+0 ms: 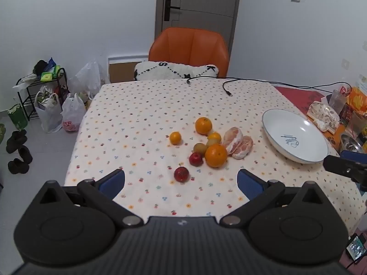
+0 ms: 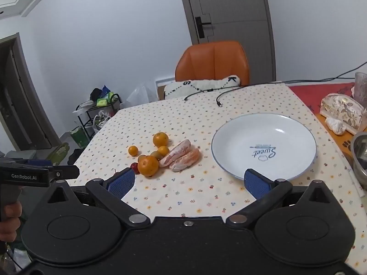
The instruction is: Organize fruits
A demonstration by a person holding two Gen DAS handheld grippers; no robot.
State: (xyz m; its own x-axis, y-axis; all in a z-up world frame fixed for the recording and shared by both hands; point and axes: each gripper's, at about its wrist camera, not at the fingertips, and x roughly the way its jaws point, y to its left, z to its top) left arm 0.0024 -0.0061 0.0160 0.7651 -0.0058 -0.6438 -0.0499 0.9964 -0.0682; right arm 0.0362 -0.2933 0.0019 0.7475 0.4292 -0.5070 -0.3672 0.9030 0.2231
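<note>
**Fruit loose on the cloth, plate bare**

Both grippers, left (image 1: pixel 181 181) and right (image 2: pixel 189 181), hover spread wide, holding nothing. The fruit (image 1: pixel 209 142) sits clustered mid-table: oranges, 2 peeled pieces, 2 red ones. The plate (image 2: pixel 263 123) lies just right of it.

Home dining room: clothed table (image 1: pixel 146 105), chair (image 1: pixel 190 45) (grocery bags (image 1: pixel 59 112))

- Bare cloth on the counter (image 1: pixel 137 123) is left open in front of the left tool (image 1: pixel 181 181), up to a lone red fruit (image 1: pixel 181 174).
- The fruit cluster (image 1: pixel 212 142) is packed tight, pieces touching.
- A clear strip is seen between the peeled segments (image 2: pixel 181 155) and the plate (image 2: pixel 263 146).
- The far edge is crossed by cables (image 1: pixel 227 87); the right side is crowded by packages (image 2: pixel 341 112).
</note>
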